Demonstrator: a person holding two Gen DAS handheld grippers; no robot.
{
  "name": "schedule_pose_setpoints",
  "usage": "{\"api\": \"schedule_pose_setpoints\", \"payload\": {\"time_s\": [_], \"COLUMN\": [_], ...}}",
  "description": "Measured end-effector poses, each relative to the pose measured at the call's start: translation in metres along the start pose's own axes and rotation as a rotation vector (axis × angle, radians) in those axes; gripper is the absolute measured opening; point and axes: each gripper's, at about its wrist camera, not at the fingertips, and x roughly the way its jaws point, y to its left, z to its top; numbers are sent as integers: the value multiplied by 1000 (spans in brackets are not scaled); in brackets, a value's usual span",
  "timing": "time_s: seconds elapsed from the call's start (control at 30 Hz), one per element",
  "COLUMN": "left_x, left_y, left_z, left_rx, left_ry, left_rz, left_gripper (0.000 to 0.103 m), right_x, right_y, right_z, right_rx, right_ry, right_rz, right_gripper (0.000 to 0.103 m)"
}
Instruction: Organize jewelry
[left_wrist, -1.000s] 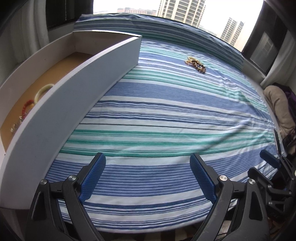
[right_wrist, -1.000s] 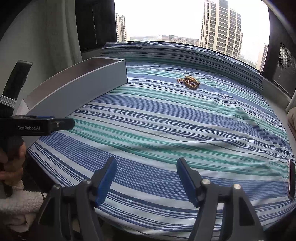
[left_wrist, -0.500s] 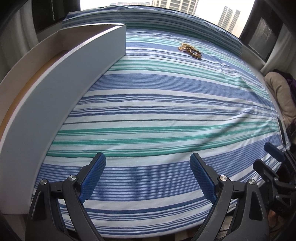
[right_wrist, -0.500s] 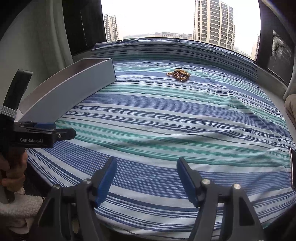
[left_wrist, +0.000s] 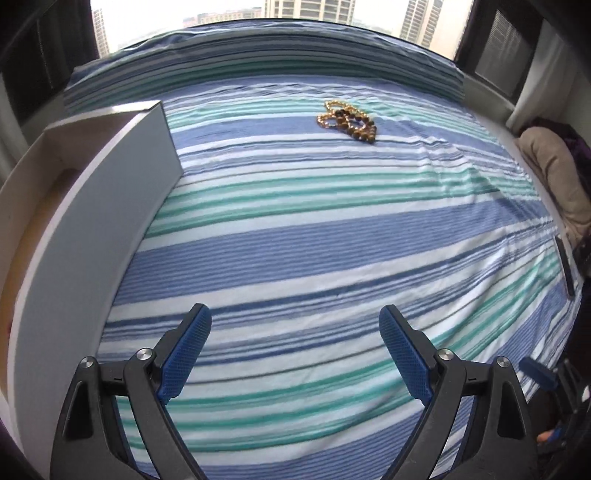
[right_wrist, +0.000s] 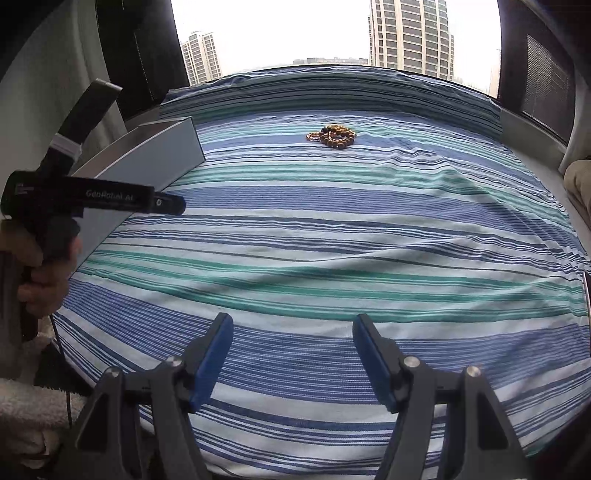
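Both grippers are seen spread wide with nothing between their blue pads. From the left wrist view, the left gripper (left_wrist: 295, 332) is held above the near part of the striped bedspread (left_wrist: 332, 258), its jaws apart over blue and green bands of cloth. From the right wrist view, the right gripper (right_wrist: 291, 339) is likewise parted and empty over the near edge of the bedspread (right_wrist: 332, 240), and the left gripper (right_wrist: 162, 203) is seen from the side at the left, gripped by a hand (right_wrist: 44, 273) with a fleecy sleeve (right_wrist: 26, 410) below it.

Just beside the left gripper, along the left edge of the bed, a white open box (left_wrist: 122, 206) is set, its tall side wall facing the cloth; a tan floor is made out inside, but its contents cannot be told. In the right wrist view the same box (right_wrist: 155, 158) is partly hidden behind the left gripper's body.

A pile of beaded jewelry (left_wrist: 347, 120), golden and brown strands lying tangled together, is found well apart from both grippers, toward the far edge of the bed and somewhat right of the box's far corner; it is also seen in the right wrist view (right_wrist: 332, 136). Between the grippers and the beads only bare striped cloth is laid, slightly wrinkled.

Beyond the far edge a window (right_wrist: 314, 33) with tower blocks is seen. At the right edge of the bed a beige cushion (left_wrist: 554, 177) is lying.
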Motion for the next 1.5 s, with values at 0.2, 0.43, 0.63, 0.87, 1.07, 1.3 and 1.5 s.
{"api": "schedule_pose_setpoints", "payload": {"time_s": [0.2,0.43,0.63,0.87,1.07,1.3,1.5], "left_x": [53,120,150,168,179,186,199], "left_y": [-15,-30,-28,-34,-36,-38,-63], "left_z": [97,179,200,204,203,222,219], "left_rx": [-10,93,100,234,295,250,345], "left_ry": [-58,-61,-15,18,14,-30,-28], "left_rz": [-36,67,30,-11,-42,-88,-88], "left_gripper": [93,93,93,93,93,91,53], "right_x": [1,-2,7,13,17,23,25], "right_y": [-19,-47,-71,-81,-83,-73,-64], "right_z": [1,2,0,5,7,9,3], "right_rx": [41,93,138,165,169,152,146], "right_ry": [-3,-25,-13,-12,-8,11,34], "right_rz": [-2,-13,-18,1,12,26,35], "right_gripper": [69,69,69,68,69,69,69]}}
